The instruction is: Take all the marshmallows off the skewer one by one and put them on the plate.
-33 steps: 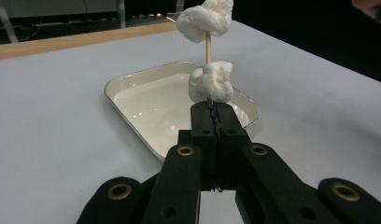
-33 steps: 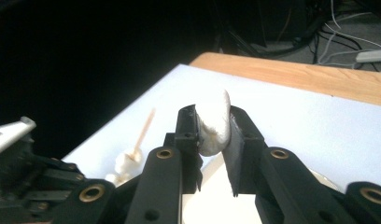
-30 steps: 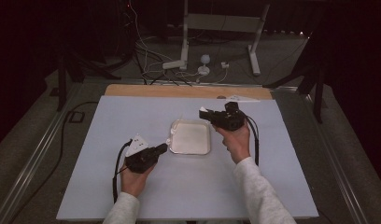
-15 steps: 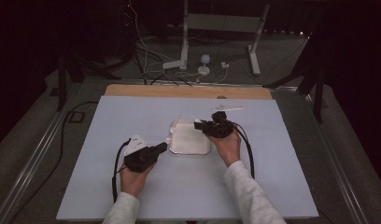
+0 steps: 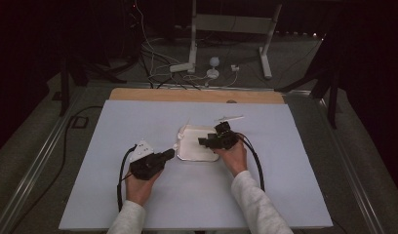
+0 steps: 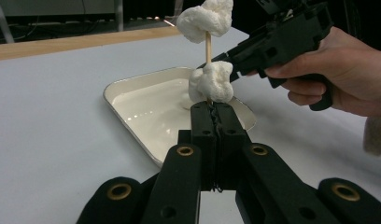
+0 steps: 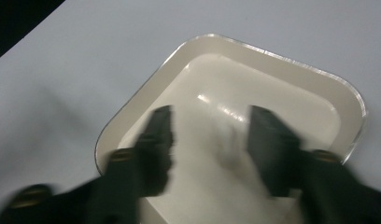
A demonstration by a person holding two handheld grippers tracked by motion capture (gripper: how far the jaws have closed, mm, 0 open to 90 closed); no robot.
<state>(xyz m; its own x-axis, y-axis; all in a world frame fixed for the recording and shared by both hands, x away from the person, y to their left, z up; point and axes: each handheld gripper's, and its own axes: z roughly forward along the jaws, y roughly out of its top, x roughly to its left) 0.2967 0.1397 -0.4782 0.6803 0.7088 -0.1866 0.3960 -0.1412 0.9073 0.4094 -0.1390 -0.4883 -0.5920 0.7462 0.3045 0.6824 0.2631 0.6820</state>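
Left gripper (image 5: 169, 154), seen from the high view, lies low over the white table (image 5: 114, 195) with its tip at the left edge of a pale tray (image 5: 189, 152); at this range its jaw state cannot be told there. The left hand (image 5: 138, 187) holds it from below, and a cable (image 5: 121, 175) loops beside it. The right gripper (image 5: 207, 141) hangs over the tray's right part, held by the right hand (image 5: 232, 157), its tip pointing left. A thin white stick (image 5: 229, 118) lies on the table just beyond the tray. A wooden strip (image 5: 187, 95) runs along the table's far edge, and stands (image 5: 226, 29) and wires sit on the floor beyond. From the left gripper view, the left gripper (image 6: 215, 123) has its jaws pressed together on the bottom of an upright skewer (image 6: 208, 46). Two white marshmallows are threaded on it: a lower one (image 6: 209, 84) just above the jaws and an upper one (image 6: 205, 18) near the top, with bare wood between them. The tray (image 6: 132, 121) lies behind, glossy inside. The right gripper (image 6: 228, 63) reaches in from the right, its tip at the lower marshmallow, gripped by the right hand (image 6: 338, 70). From the right gripper view, blurred, the right gripper (image 7: 209, 140) has its jaws spread well apart above the tray (image 7: 272, 51), with the tray's floor showing between them.
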